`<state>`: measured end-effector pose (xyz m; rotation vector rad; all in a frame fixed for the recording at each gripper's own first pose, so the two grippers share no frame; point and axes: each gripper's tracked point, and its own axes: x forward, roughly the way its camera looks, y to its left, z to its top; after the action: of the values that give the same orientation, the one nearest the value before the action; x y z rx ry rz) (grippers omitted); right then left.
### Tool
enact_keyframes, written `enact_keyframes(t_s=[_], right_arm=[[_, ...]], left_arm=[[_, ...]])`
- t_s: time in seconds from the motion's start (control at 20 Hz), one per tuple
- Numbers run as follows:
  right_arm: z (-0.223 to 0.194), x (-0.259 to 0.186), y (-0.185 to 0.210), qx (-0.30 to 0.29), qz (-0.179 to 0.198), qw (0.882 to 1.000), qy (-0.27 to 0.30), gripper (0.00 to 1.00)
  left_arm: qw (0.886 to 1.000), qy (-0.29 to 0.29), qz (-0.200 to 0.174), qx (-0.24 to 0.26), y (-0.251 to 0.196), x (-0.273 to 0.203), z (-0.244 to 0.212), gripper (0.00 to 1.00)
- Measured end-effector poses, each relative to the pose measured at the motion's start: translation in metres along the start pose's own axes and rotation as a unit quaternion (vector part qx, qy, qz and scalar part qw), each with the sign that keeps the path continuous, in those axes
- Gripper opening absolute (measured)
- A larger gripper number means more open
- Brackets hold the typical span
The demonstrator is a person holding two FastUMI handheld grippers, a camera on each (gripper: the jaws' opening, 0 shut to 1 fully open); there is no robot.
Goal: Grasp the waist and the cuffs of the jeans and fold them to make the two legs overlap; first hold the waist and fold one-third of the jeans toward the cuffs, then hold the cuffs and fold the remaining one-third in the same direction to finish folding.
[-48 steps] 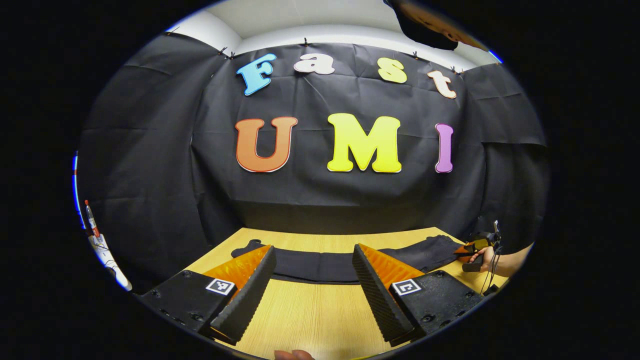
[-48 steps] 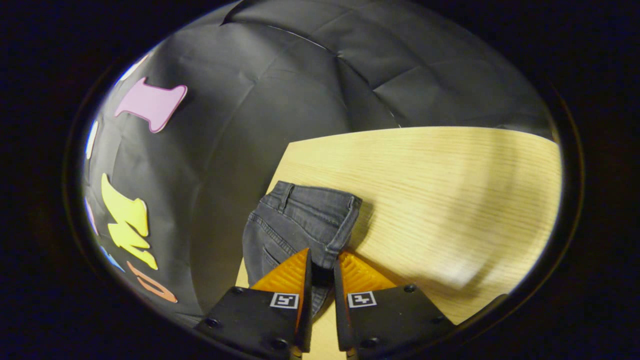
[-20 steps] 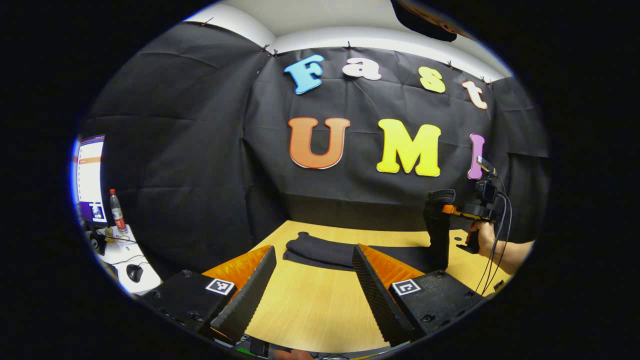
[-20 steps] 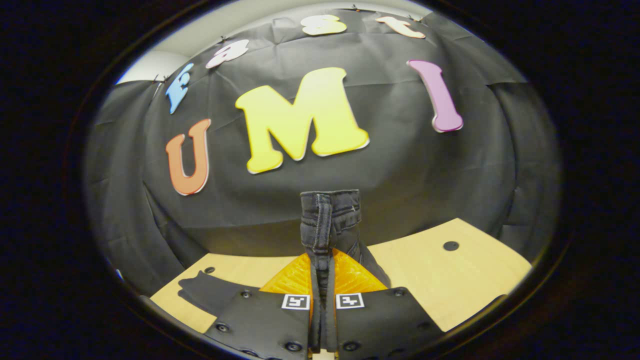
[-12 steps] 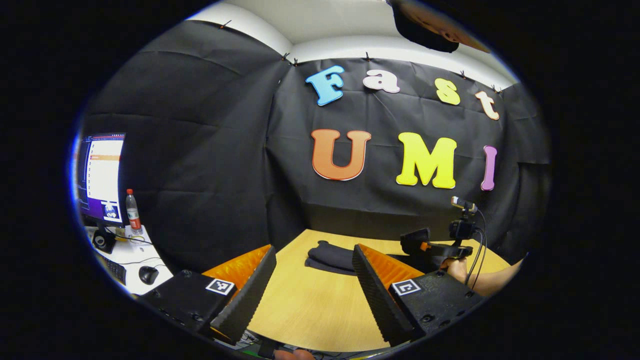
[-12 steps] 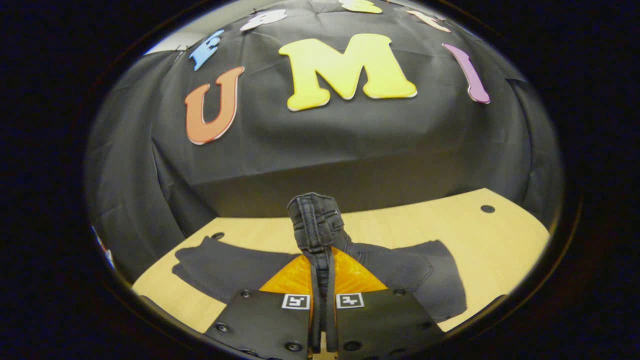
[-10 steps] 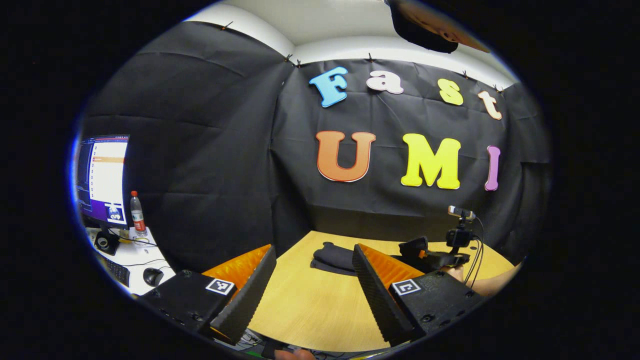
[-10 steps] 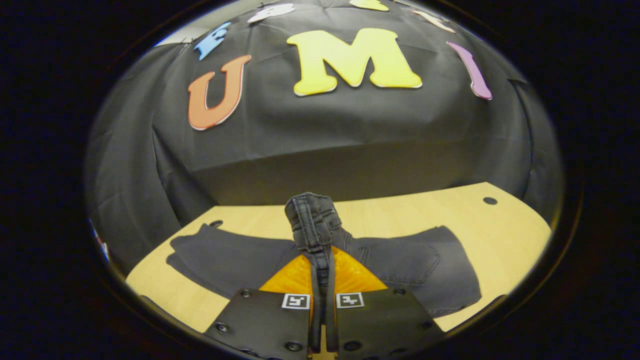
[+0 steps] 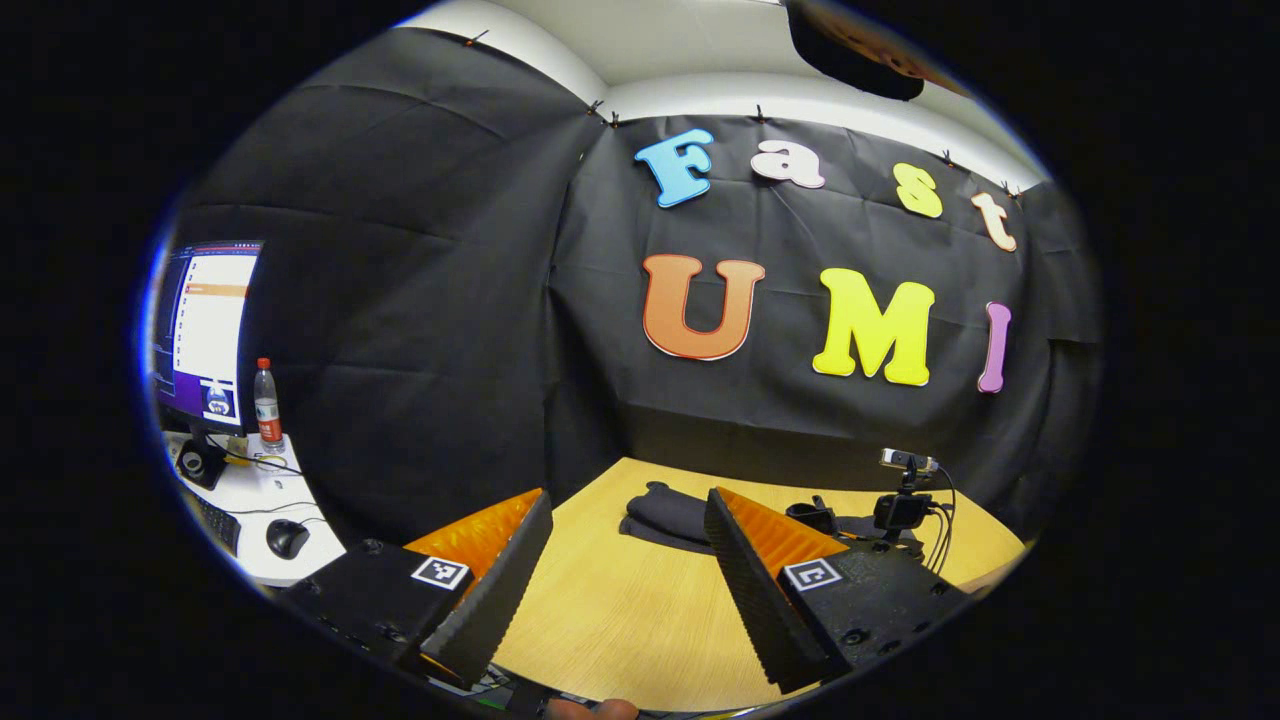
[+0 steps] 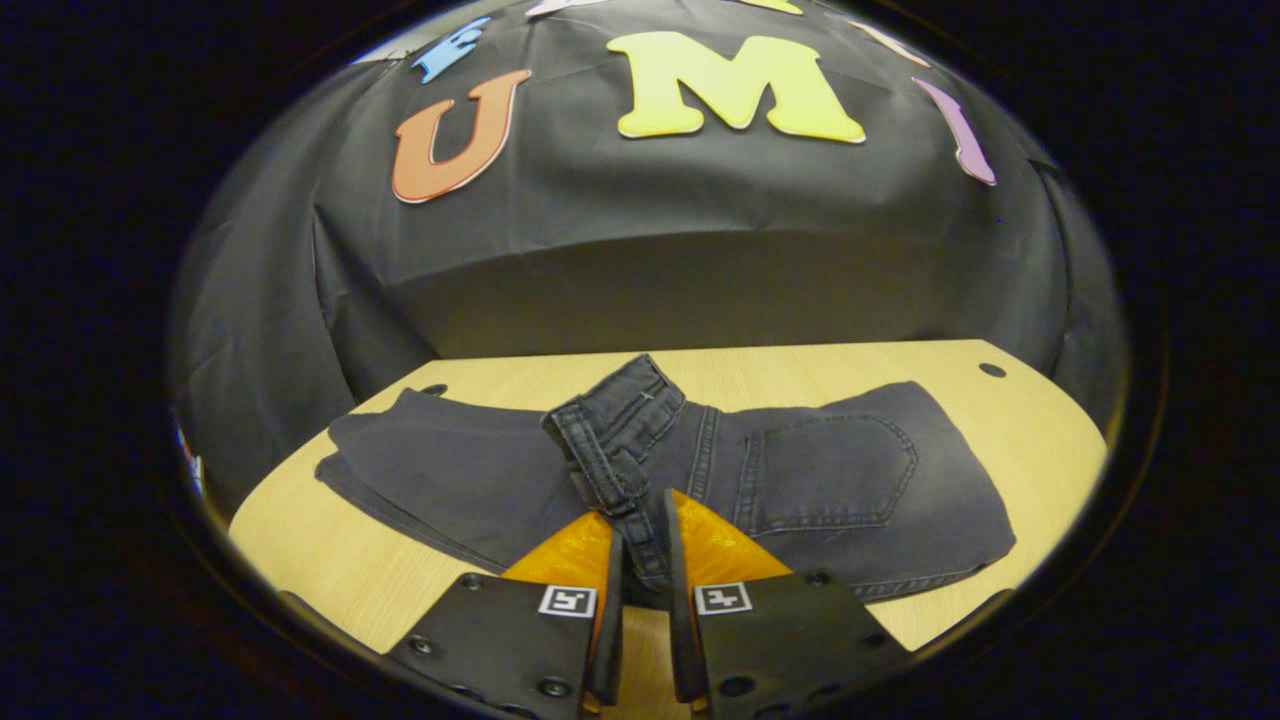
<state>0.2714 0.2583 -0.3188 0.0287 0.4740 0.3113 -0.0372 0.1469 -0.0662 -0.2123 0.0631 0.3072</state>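
Note:
Dark grey jeans (image 10: 830,470) lie across the wooden table (image 10: 330,560), legs overlapped. The waist (image 10: 610,440) is folded over onto the legs, back pocket facing up, and the cuffs (image 10: 400,440) point left. My right gripper (image 10: 642,512) sits low at the near edge of the jeans, shut on the waistband, which runs down between its fingers. My left gripper (image 9: 628,500) hovers open above the near side of the table, holding nothing. In the left gripper view the jeans (image 9: 665,512) lie farther back, and the right gripper's body with its camera (image 9: 900,508) sits beside them.
Left of the table stands a white desk (image 9: 250,500) with a monitor (image 9: 205,330), a bottle (image 9: 266,400) and a mouse (image 9: 287,538). A small round hole (image 10: 992,370) marks the table's far right corner. Black cloth closes the back and sides.
My right gripper lifted the waist, carried it over toward the cuffs and lowered it onto the legs. The left gripper stayed open while its view swung left.

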Motion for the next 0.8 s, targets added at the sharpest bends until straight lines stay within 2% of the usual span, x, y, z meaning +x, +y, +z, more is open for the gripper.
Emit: enact_keyframes(t_s=[0.05, 0.1, 0.15, 0.25, 0.3, 0.4, 0.45, 0.5, 0.55, 0.6, 0.65, 0.7, 0.8], right_arm=[[0.001, -0.002, 0.002, -0.004, 0.005, 1.0, 0.002, 0.36], [0.004, -0.004, -0.001, -0.007, 0.006, 1.0, 0.002, 0.44], [0.009, -0.009, 0.0, -0.002, 0.018, 1.0, -0.002, 0.43], [0.028, -0.014, 0.0, 0.015, 0.029, 0.999, -0.014, 1.0], [0.032, -0.03, -0.003, 0.018, 0.039, 0.999, -0.017, 0.93], [0.054, -0.051, -0.015, 0.015, 0.042, 0.998, -0.041, 0.94], [0.067, -0.065, -0.021, 0.014, 0.045, 0.997, -0.058, 0.99], [0.081, -0.079, -0.029, 0.013, 0.045, 0.996, -0.073, 0.94], [0.095, -0.095, -0.04, 0.011, 0.045, 0.995, -0.092, 0.99], [0.105, -0.109, -0.05, 0.008, 0.043, 0.994, -0.104, 0.98], [0.115, -0.124, -0.062, 0.004, 0.04, 0.993, -0.115, 0.98], [0.123, -0.139, -0.075, 0.005, 0.038, 0.992, -0.124, 0.94], [0.137, -0.171, -0.102, 0.004, 0.026, 0.99, -0.139, 0.94]], left_arm=[[1.0, 0.001, -0.002, -0.002, -0.004, 0.003, -0.002, 0.98], [1.0, 0.004, -0.004, -0.003, -0.006, 0.007, -0.004, 0.98], [1.0, 0.008, -0.008, -0.006, -0.01, 0.01, -0.007, 0.98], [1.0, 0.011, -0.015, -0.01, -0.017, 0.02, -0.01, 0.98], [1.0, 0.013, -0.02, -0.012, -0.022, 0.027, -0.013, 0.98], [0.999, 0.025, -0.029, -0.02, -0.032, 0.043, -0.022, 0.98], [0.998, 0.034, -0.036, -0.032, -0.039, 0.055, -0.028, 0.98], [0.997, 0.048, -0.042, -0.047, -0.047, 0.067, -0.037, 0.98], [0.995, 0.065, -0.044, -0.06, -0.052, 0.079, -0.049, 0.98], [0.993, 0.081, -0.045, -0.075, -0.055, 0.092, -0.061, 0.98], [0.99, 0.097, -0.046, -0.094, -0.061, 0.108, -0.072, 0.98], [0.985, 0.117, -0.047, -0.121, -0.067, 0.122, -0.086, 0.98], [0.97, 0.162, -0.045, -0.178, -0.077, 0.149, -0.114, 0.98]])
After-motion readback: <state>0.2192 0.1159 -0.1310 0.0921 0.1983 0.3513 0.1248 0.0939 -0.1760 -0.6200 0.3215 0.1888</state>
